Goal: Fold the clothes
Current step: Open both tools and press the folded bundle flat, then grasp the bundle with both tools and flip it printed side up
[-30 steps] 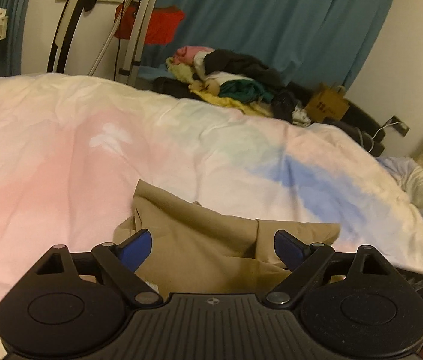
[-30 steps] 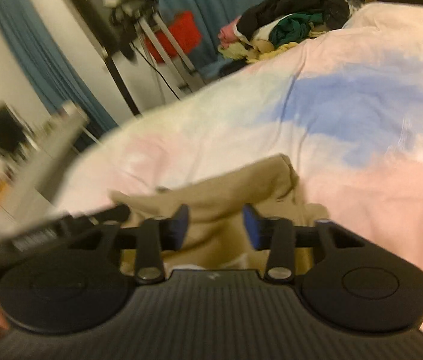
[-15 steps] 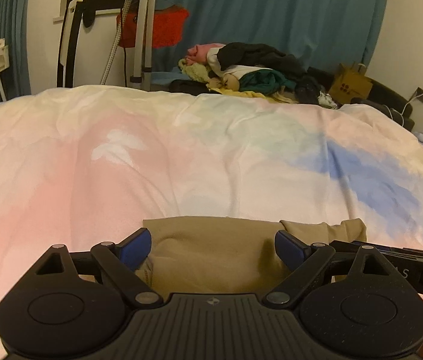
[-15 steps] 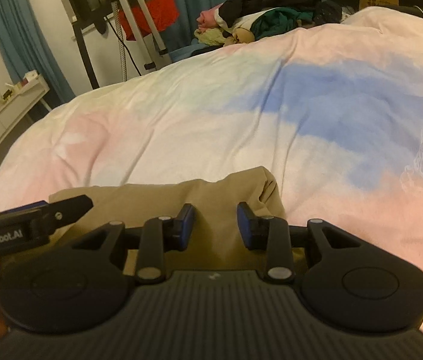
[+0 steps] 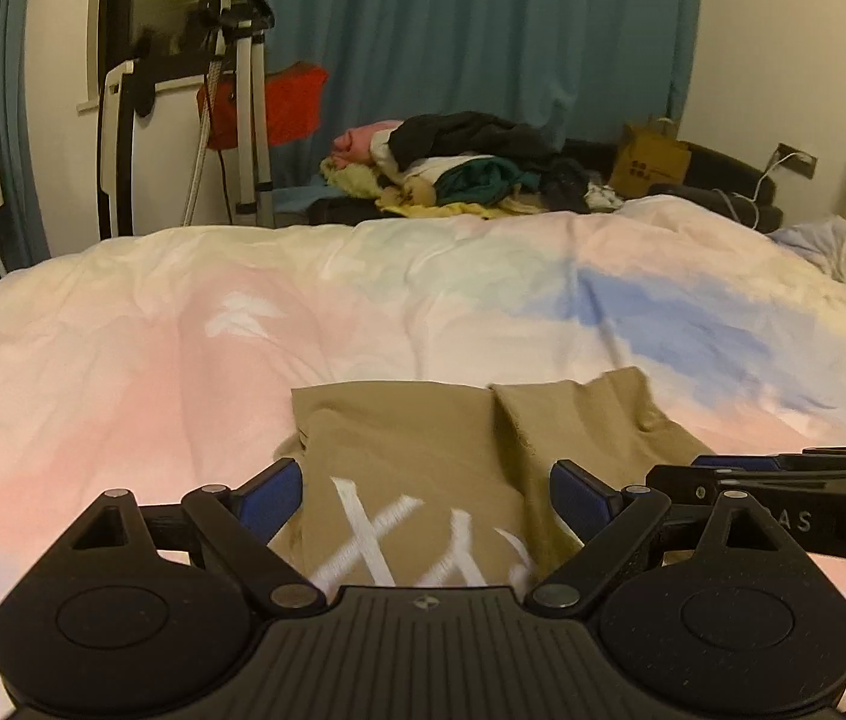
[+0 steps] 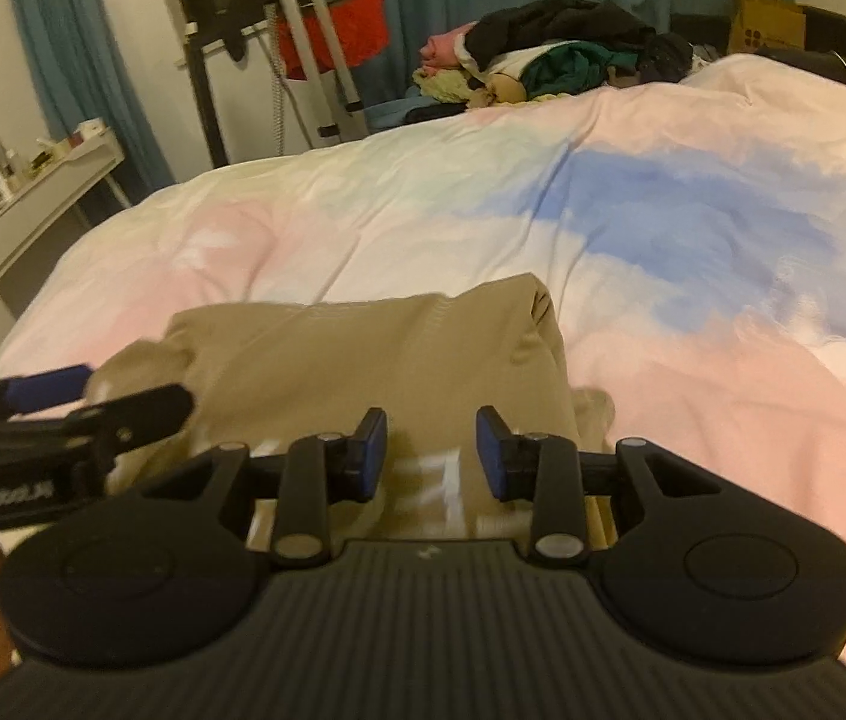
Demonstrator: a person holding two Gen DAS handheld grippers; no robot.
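You have pulled both tongs back: the left tongs (image 5: 425,501) and right tongs (image 6: 431,455) hang spread and empty above the tan shirt (image 5: 453,468), now lying folded on the bed (image 5: 183,324).

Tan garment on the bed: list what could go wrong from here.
1. Both the left gripper and the right gripper are open, gripping nothing, so the tan garment may slacken.
2. The right-hand flap lies bunched; pressing could set a crooked crease.
3. The soft duvet may wrinkle underneath.
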